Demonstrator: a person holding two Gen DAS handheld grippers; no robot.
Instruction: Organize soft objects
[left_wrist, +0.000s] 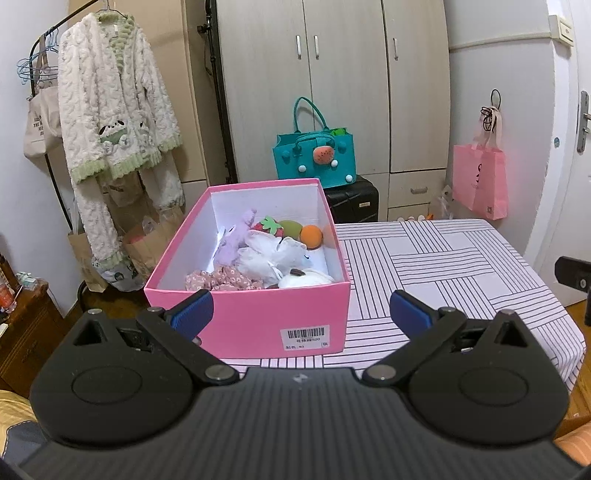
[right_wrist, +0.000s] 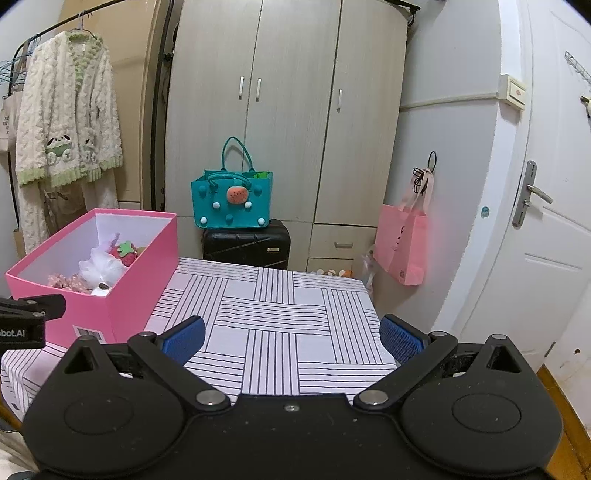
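Left gripper (left_wrist: 301, 314): blue-padded fingers spread wide, holding nothing, hovering at the near end of the box.
Right gripper (right_wrist: 291, 338): fingers spread wide, empty, above the bare striped tablecloth (right_wrist: 280, 314).
Pink cardboard shoebox (left_wrist: 255, 317): lidless, on the table's left side.
Contents: plush strawberry (left_wrist: 269, 226), orange ball (left_wrist: 311, 235), purple plush toy (left_wrist: 233, 240), white soft toys (left_wrist: 273, 254), floral pink fabric (left_wrist: 221, 280).

Box label (left_wrist: 305, 338) print too small, white toy (left_wrist: 304, 278) half hidden

Gaping tongs (left_wrist: 301, 314) before pink box (left_wrist: 255, 317)
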